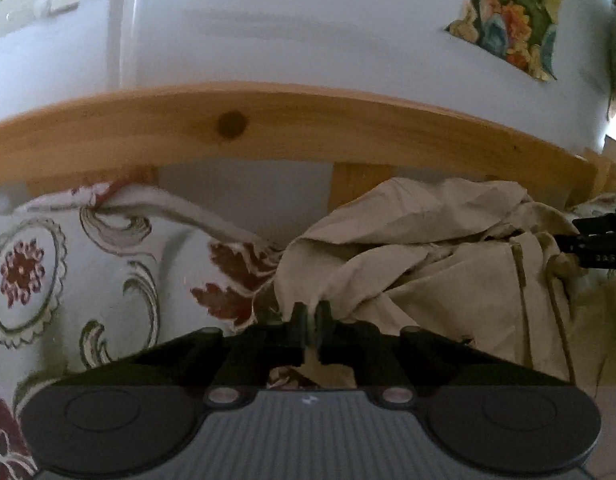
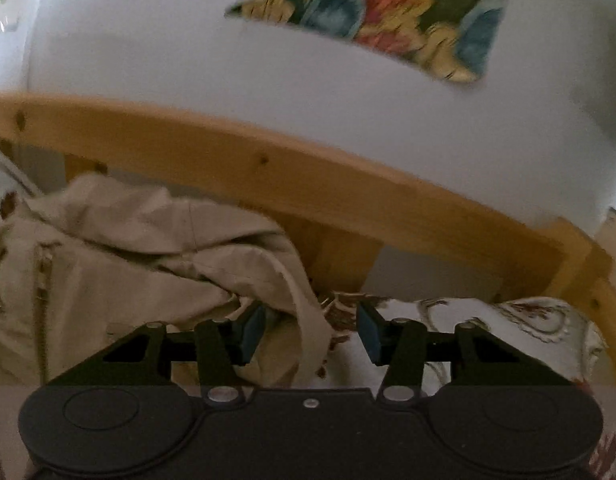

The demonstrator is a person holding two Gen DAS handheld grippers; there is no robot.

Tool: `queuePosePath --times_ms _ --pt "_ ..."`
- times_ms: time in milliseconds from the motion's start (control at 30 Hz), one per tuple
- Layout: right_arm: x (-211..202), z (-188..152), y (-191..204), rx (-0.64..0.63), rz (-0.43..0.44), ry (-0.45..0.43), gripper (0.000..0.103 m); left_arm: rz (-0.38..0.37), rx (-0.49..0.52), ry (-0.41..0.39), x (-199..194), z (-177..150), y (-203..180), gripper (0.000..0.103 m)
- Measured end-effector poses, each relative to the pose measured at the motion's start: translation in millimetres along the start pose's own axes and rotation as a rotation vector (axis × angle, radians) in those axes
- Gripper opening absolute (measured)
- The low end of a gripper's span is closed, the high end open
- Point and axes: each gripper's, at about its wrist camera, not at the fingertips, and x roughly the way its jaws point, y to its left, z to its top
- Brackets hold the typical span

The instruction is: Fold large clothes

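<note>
Garment: beige jacket (image 1: pixel 440 248), crumpled in a heap on the bed, bunched up against the foot of the wooden headboard; the right wrist view shows it too (image 2: pixel 120 256), with a zipper line running down its left part.
Bed cover: white bedspread (image 1: pixel 108 272) printed with dark red flowers and grey-green scrolls; it lies under the jacket and spreads to both sides of it.
Headboard: pale wooden rail (image 1: pixel 292 128) with a dark knot, upright slats below it, standing just behind the jacket.
Wall: white wall (image 1: pixel 308 32) above the rail, with a flowered picture (image 1: pixel 512 20) hanging on it.
Left gripper: left gripper (image 1: pixel 312 316) has its fingers pressed together at the near left edge of the jacket; a fold of beige cloth appears to sit between the tips, though the cloth there is dark and blurred.
Right gripper: right gripper (image 2: pixel 311 330) is spread wide, blue pads facing each other; a hanging flap of the jacket's right edge falls into the gap, close to the left pad (image 2: pixel 254 326) and apart from the right one. In the left wrist view it shows as a black shape at the jacket's far right side (image 1: pixel 596 240).
</note>
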Motion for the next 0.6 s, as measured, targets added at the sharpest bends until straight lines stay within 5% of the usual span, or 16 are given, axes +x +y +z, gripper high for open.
queuePosePath --times_ms 67,100,133,300,400,500,600 --pt "12 1 4 -0.006 -0.013 0.049 0.042 0.015 -0.006 -0.060 -9 -3 -3 0.002" --pt "14 0 6 -0.002 -0.027 0.056 0.030 0.027 -0.019 -0.102 -16 -5 -4 0.002" --pt "13 -1 6 0.008 -0.043 0.048 0.005 0.035 -0.037 -0.144 -25 -6 -4 0.002" --pt "-33 -13 -5 0.100 -0.091 -0.179 0.002 0.030 -0.112 -0.295 -57 -13 1 0.002" --pt "-64 -23 -25 0.262 -0.064 -0.288 0.002 0.020 -0.143 -0.347 -72 -22 5 0.002" --pt "-93 -36 -35 0.378 -0.029 -0.386 0.002 0.019 -0.128 -0.371 -83 -33 5 0.002" --pt "-114 -49 -26 0.358 -0.032 -0.442 0.002 -0.008 -0.113 -0.354 -98 -50 10 0.002"
